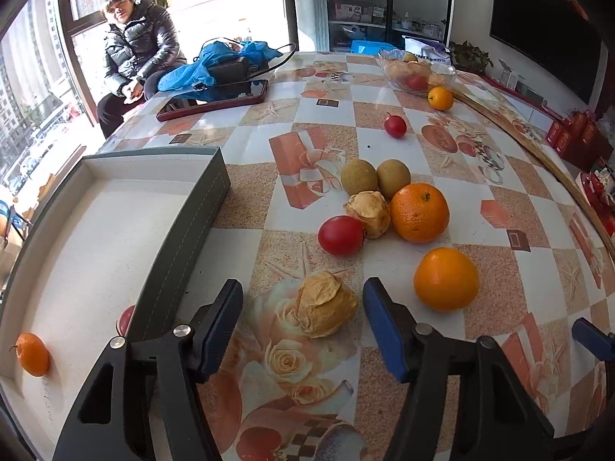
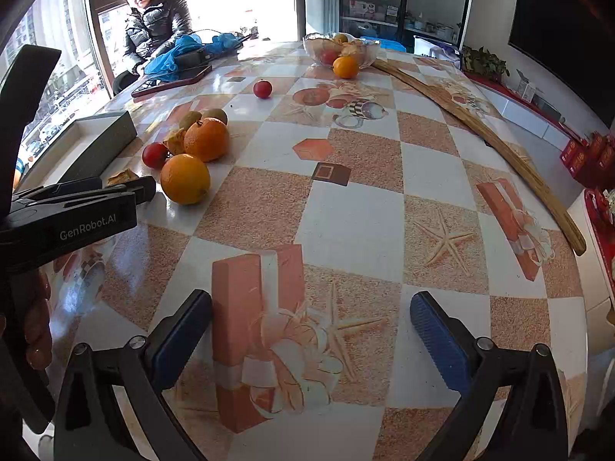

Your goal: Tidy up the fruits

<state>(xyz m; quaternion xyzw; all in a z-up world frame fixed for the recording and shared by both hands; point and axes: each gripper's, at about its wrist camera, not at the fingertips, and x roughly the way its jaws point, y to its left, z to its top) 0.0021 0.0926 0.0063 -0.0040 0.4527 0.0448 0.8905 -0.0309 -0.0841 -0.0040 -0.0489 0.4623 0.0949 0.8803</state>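
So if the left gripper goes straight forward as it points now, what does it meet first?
Most likely the papery tan fruit. It lies on the table just ahead of the open left gripper, about in line with the gap between its fingers. The red fruit sits behind it; exact depth is unclear.

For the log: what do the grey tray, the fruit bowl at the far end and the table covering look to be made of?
Grey tray: probably rigid board wrapped in matte, leather-like grey material, judging by the stitch line along its wall; white lining inside. Fruit bowl: clear glass or plastic, since the fruit shows through its wall; which one is unclear. Table covering: glossy printed vinyl or oilcloth, judging by the window glare on its pattern.
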